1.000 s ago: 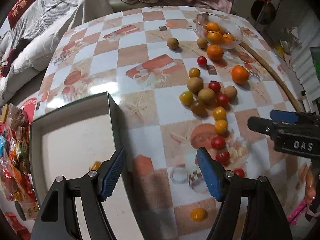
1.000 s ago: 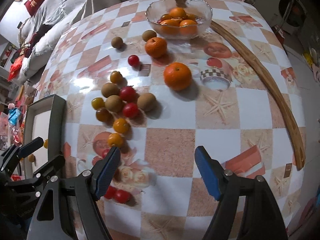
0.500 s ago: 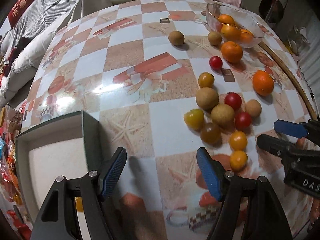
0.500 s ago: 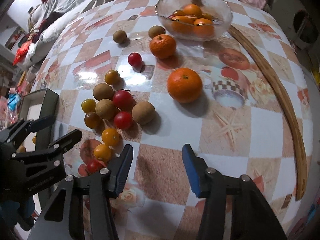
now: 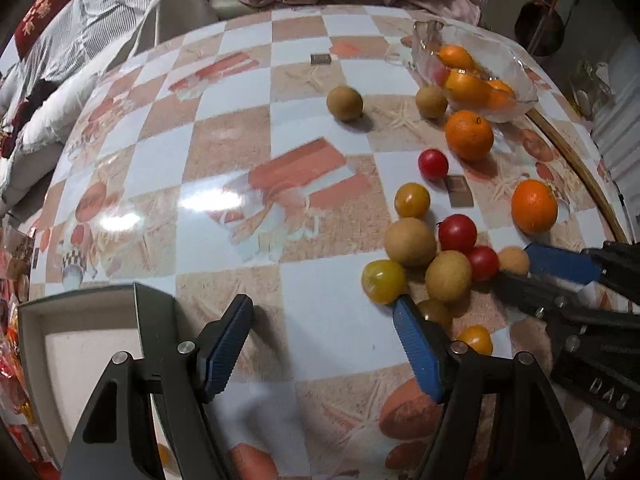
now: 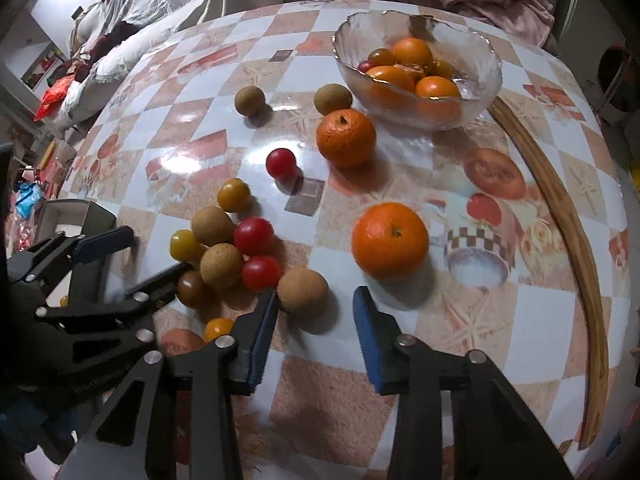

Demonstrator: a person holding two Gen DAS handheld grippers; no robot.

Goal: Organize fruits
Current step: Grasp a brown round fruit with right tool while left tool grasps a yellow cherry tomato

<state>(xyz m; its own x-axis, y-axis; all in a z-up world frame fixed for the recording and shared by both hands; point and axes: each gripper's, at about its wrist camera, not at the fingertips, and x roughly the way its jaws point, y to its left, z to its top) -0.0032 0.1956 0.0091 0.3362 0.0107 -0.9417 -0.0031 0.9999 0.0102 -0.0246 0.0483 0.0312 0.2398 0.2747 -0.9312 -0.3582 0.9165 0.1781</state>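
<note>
The left gripper (image 5: 322,322) hangs low over the round table with the glossy checked cloth (image 5: 240,148), its blue-padded jaws spread wide with nothing between them; its right pad sits just in front of the tight cluster of small tomatoes and tan round fruits (image 5: 428,264) and hides part of one dark tomato there. The right gripper (image 6: 316,312) is also spread apart and holds nothing; its left pad is just beside, perhaps touching, a tan round fruit (image 6: 303,289); I cannot tell which, because this spot is blurred. A large orange mandarin (image 6: 390,240) lies a little beyond the gap between its jaws, apart from them; a second mandarin (image 6: 346,137) lies close to the clear glass bowl (image 6: 480,92), which already holds several mandarins and small tomatoes. Two more tan fruits and a single red tomato (image 6: 281,163) lie apart from the cluster. The grey open box (image 5: 92,308) stands at the near left; the left gripper covers a large part of it; a small yellow fruit inside it is hard to make out.
</note>
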